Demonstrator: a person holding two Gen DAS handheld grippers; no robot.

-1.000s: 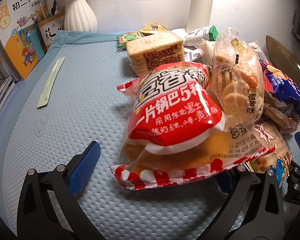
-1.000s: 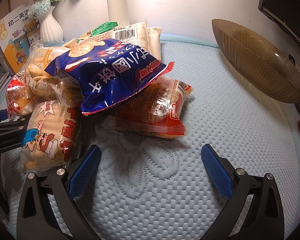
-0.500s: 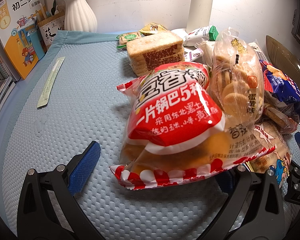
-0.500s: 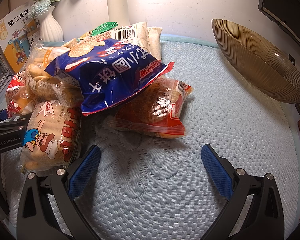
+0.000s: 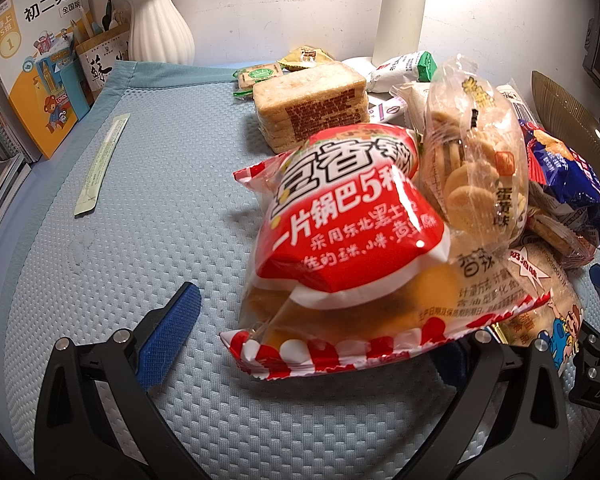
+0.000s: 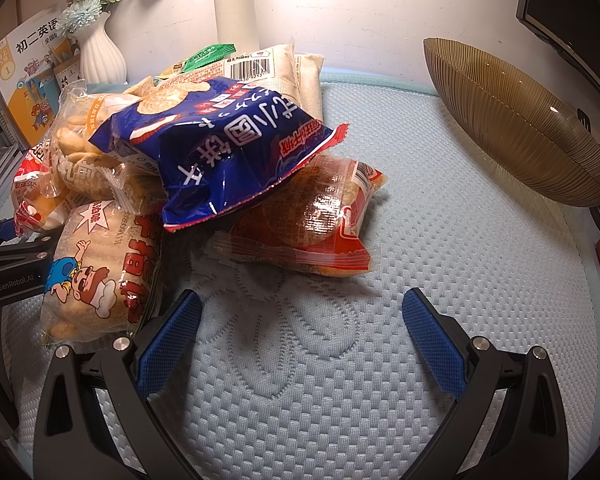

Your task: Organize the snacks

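Black hand-held gripper (image 6: pixel 298 322), blue textured pads (image 6: pixel 168 338), silver screws

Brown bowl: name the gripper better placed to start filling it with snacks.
Right. The right gripper is open, with the red packet just ahead and the brown bowl on its side; the left gripper faces the far side of the pile.

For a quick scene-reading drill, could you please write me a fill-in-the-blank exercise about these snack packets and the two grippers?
1. The blue biscuit bag lies partly on top of the ____ packet.
2. The right gripper stands open and holds ____.
3. The ribbed brown bowl contains ____ snacks.
4. The flowers stand in a ____ vase.

Missing words: red; nothing; no; white
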